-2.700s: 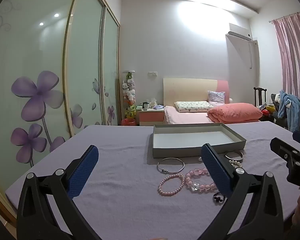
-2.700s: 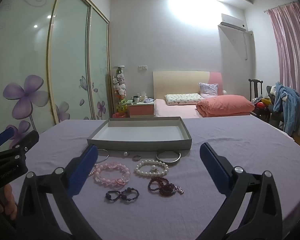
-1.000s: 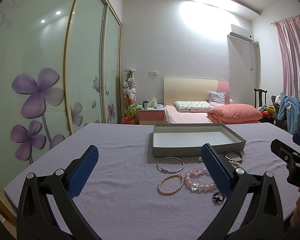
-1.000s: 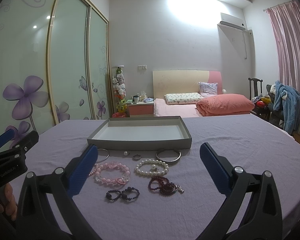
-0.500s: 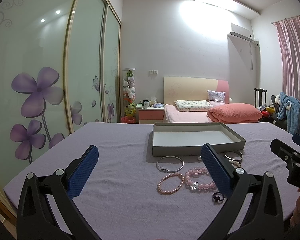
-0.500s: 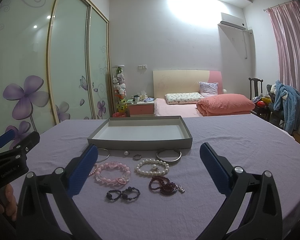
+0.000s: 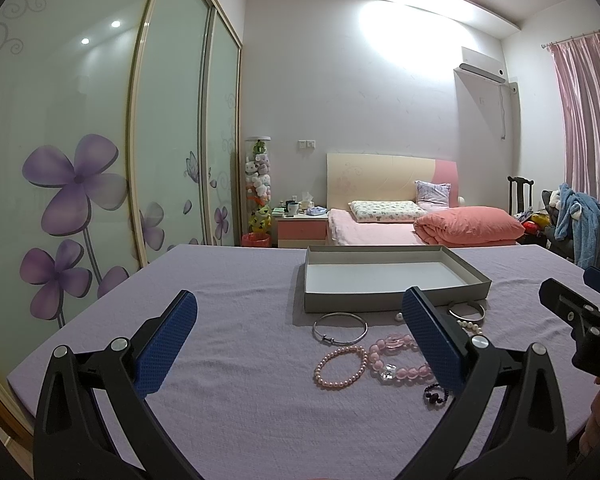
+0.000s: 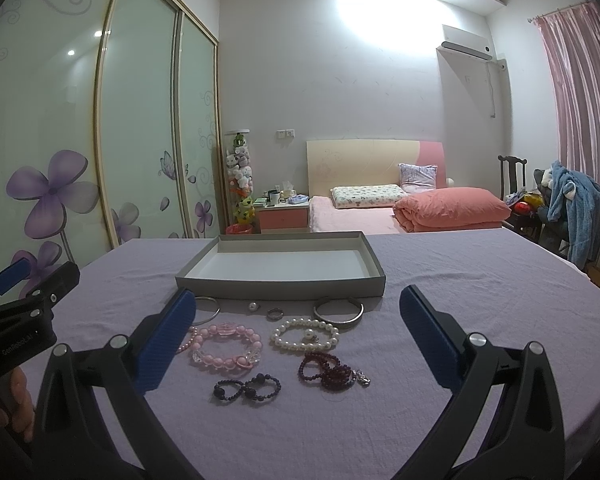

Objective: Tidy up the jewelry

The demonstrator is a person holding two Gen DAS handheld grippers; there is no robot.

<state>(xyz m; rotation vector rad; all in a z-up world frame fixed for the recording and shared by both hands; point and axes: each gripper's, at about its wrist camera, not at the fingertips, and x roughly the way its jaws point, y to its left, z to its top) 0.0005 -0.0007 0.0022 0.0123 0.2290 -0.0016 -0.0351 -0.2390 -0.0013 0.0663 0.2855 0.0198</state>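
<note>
Change: almost nothing; both views as before.
Left tongs (image 7: 300,332): apart, empty.
Right tongs (image 8: 298,330): apart, empty.
Risk: bracelets (image 8: 224,344) crowded beside tray (image 8: 280,282); a grab may snag two.

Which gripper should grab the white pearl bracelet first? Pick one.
Right. The open right gripper frames the white pearl bracelet between its fingers; the left gripper sits further left, its finger hiding it.

White lettering runs along the black body of the left gripper (image 8: 18,312) as seen from the right wrist camera, too small and blurred to spell out. On the right gripper (image 7: 580,312), only "DA" shows at the frame edge.
</note>
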